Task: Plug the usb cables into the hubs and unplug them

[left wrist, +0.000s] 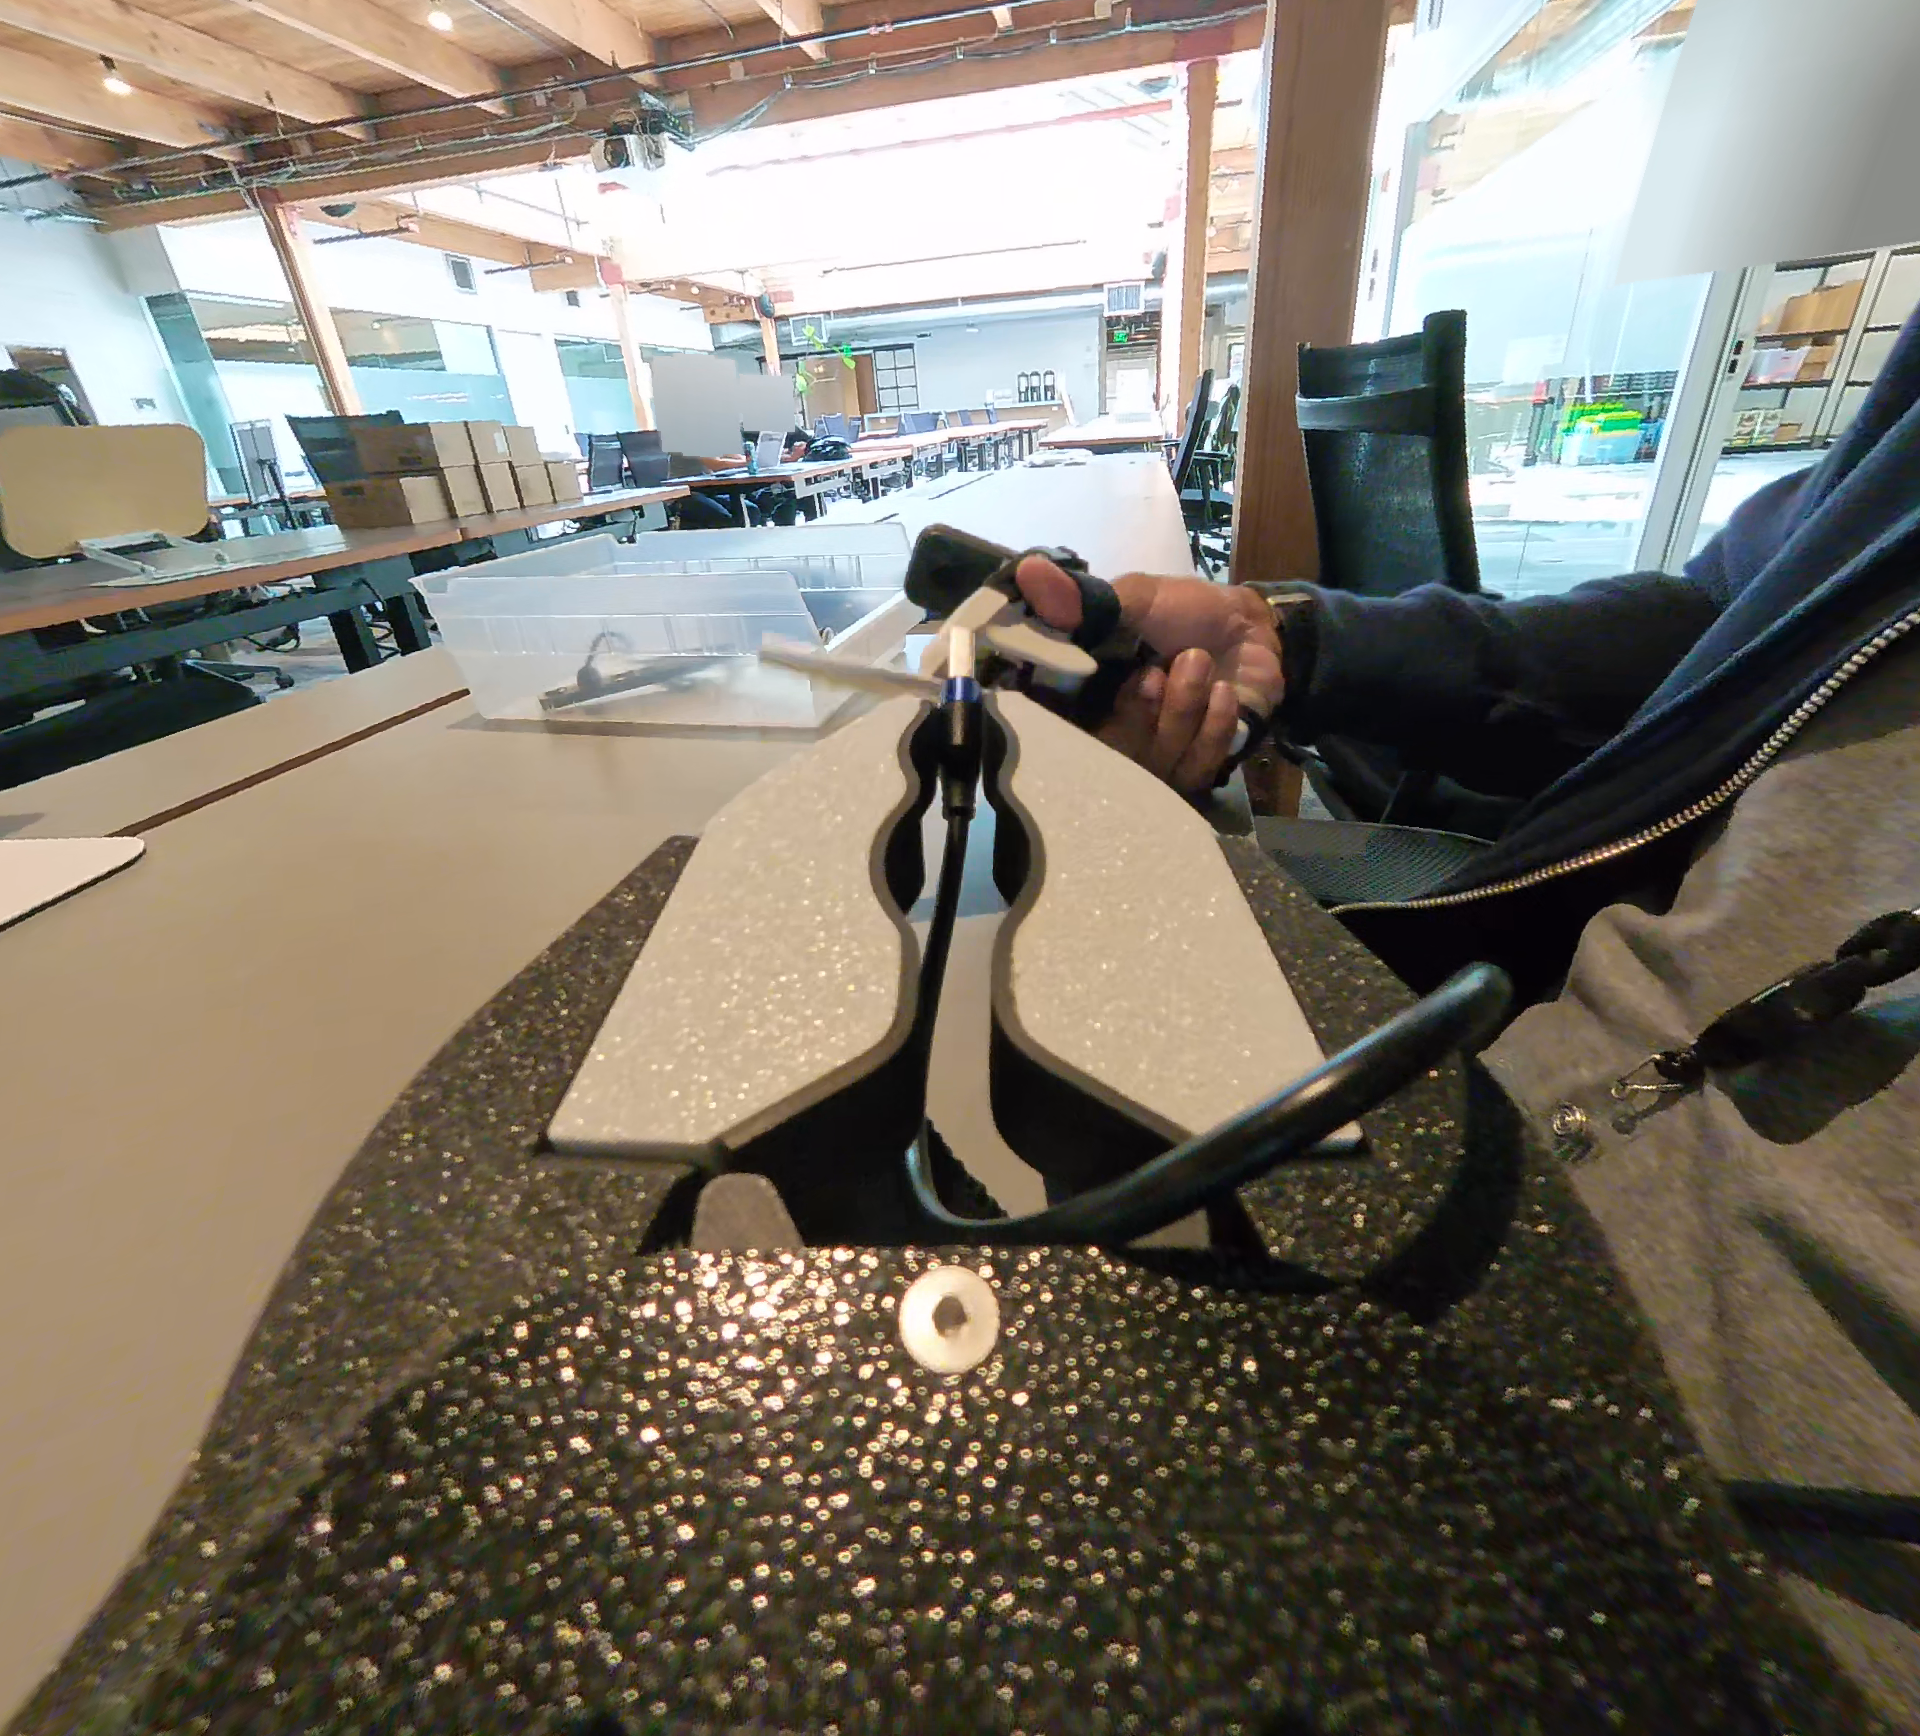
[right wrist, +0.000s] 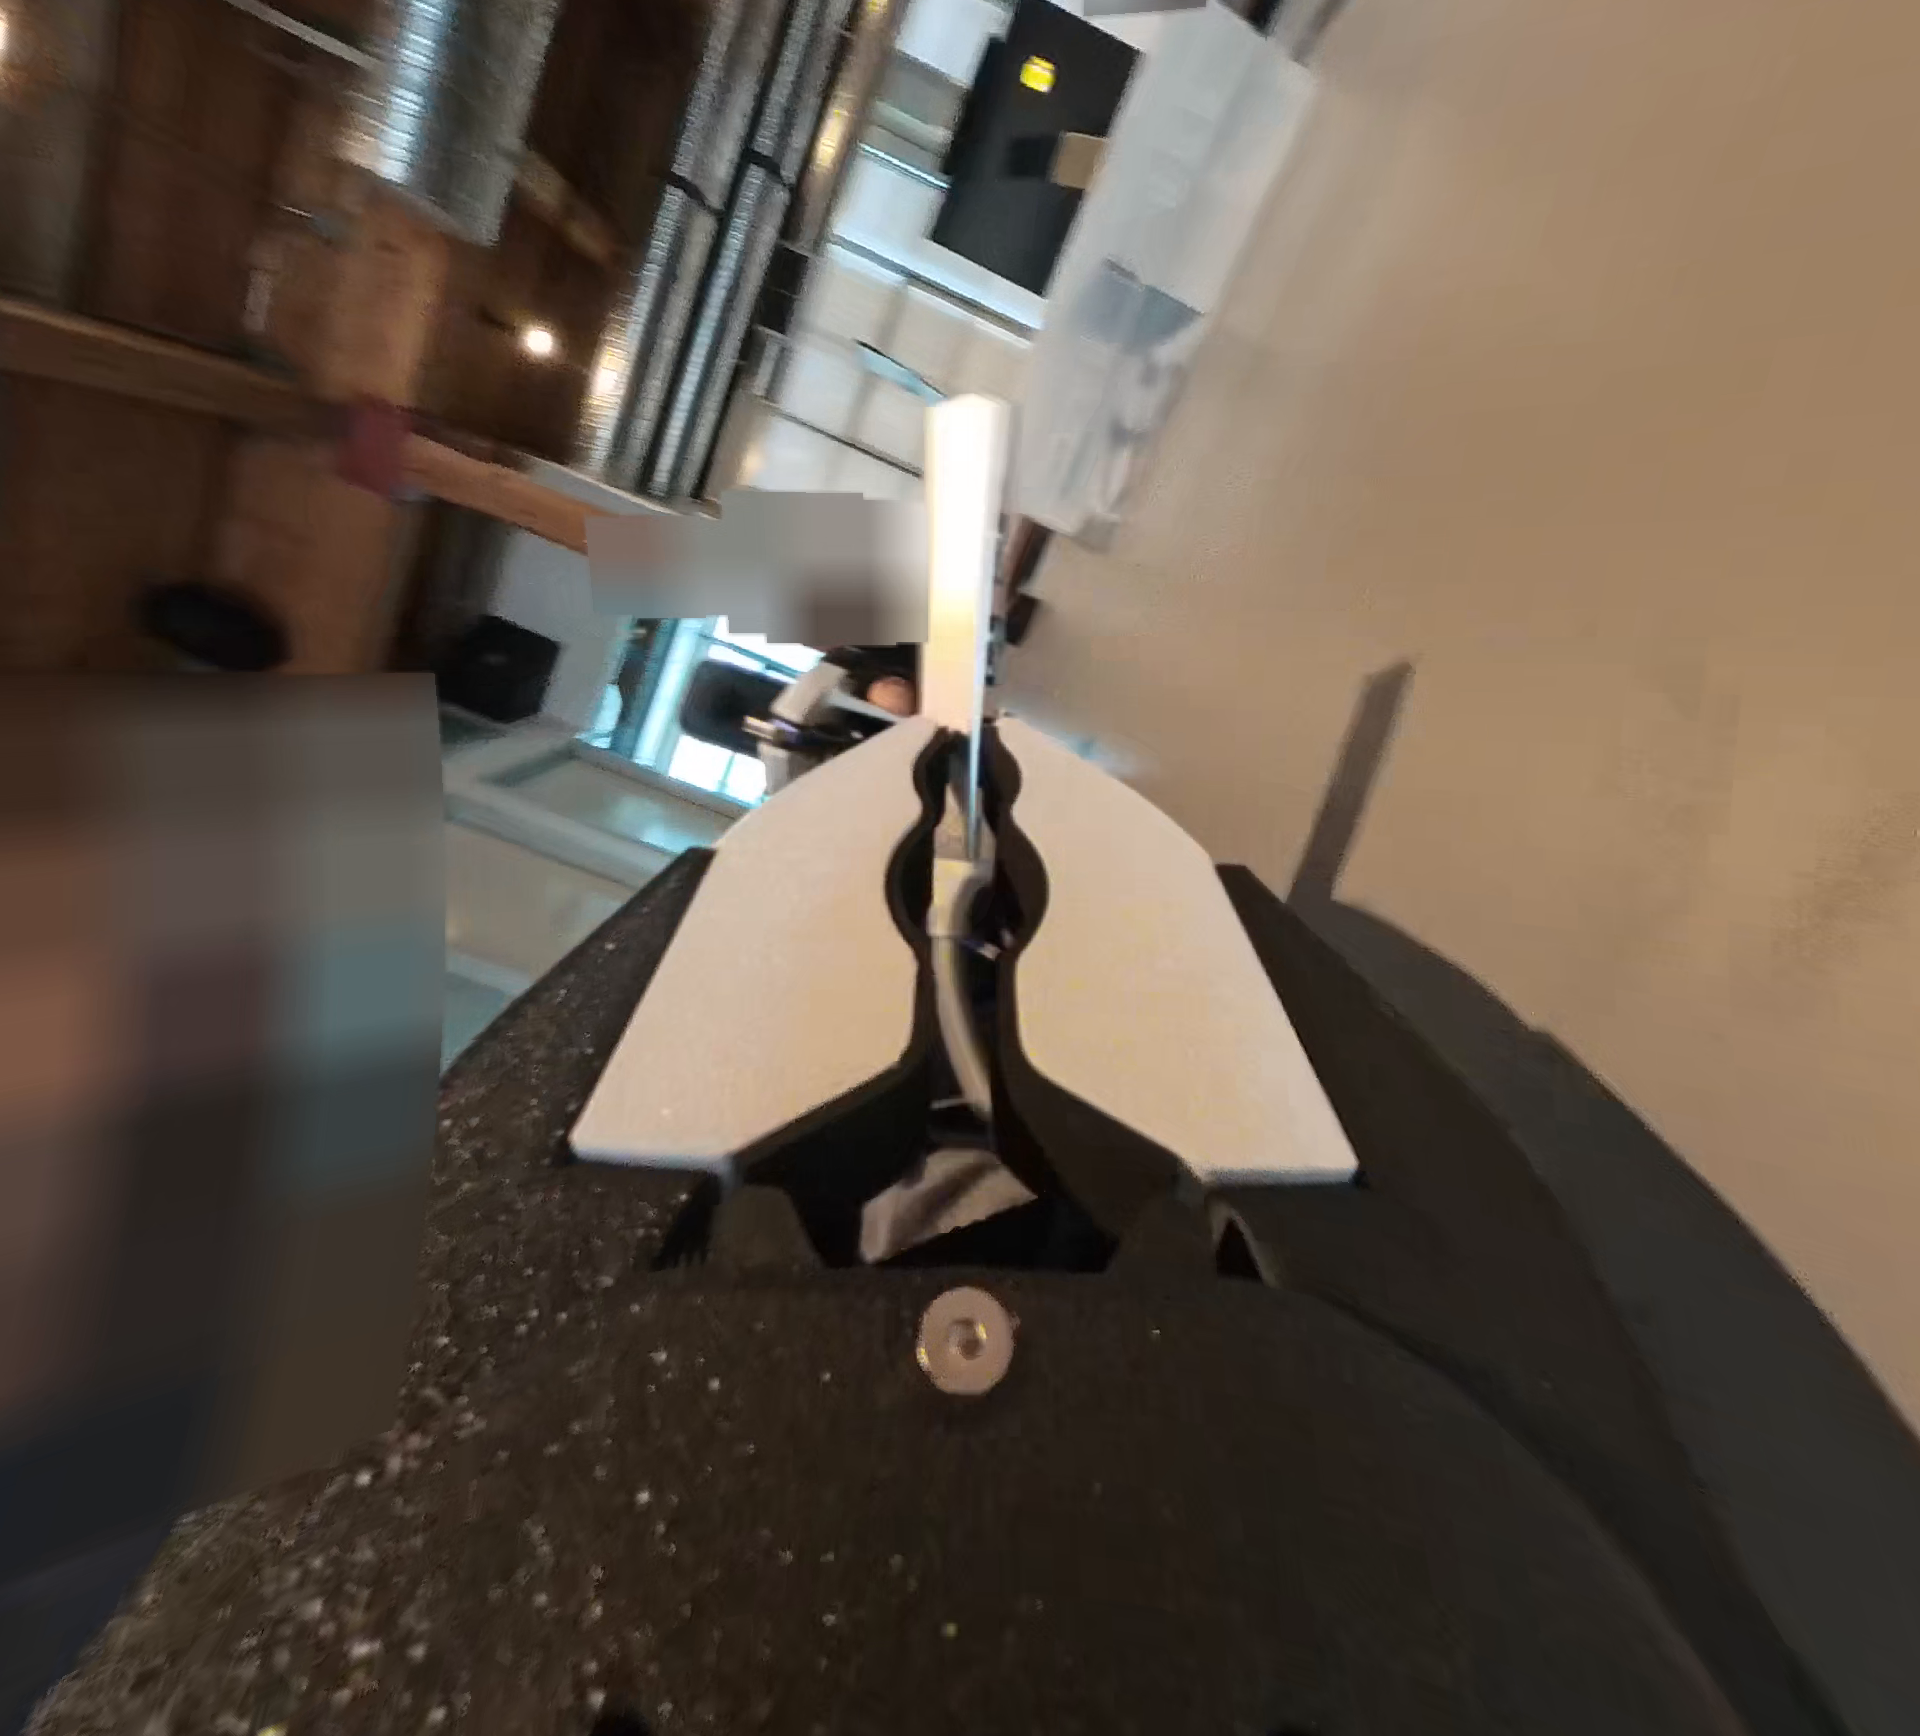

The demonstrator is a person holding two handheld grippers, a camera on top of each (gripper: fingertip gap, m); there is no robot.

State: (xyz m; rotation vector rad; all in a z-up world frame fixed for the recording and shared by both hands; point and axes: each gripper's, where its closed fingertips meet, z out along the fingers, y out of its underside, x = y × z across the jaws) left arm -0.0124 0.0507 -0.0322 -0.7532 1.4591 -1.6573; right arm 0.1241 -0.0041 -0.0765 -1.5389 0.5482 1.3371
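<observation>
My left gripper is shut on the black plug of a black USB cable, which loops back to the right under the fingers. The plug's silver and blue tip meets the edge of a thin white hub. I cannot tell how deep it sits. My right gripper, held by a hand, grips that hub just beyond. In the rolled, blurred right wrist view, my right gripper is shut on the white hub, which sticks out forward. The hub's white lead runs back between the fingers.
A clear plastic bin stands on the grey table behind the grippers, with a black cable inside. A white pad lies at the left edge. The person's torso, a black chair and a wooden post are at right. Tip to tip, the grippers are about 15 centimeters apart.
</observation>
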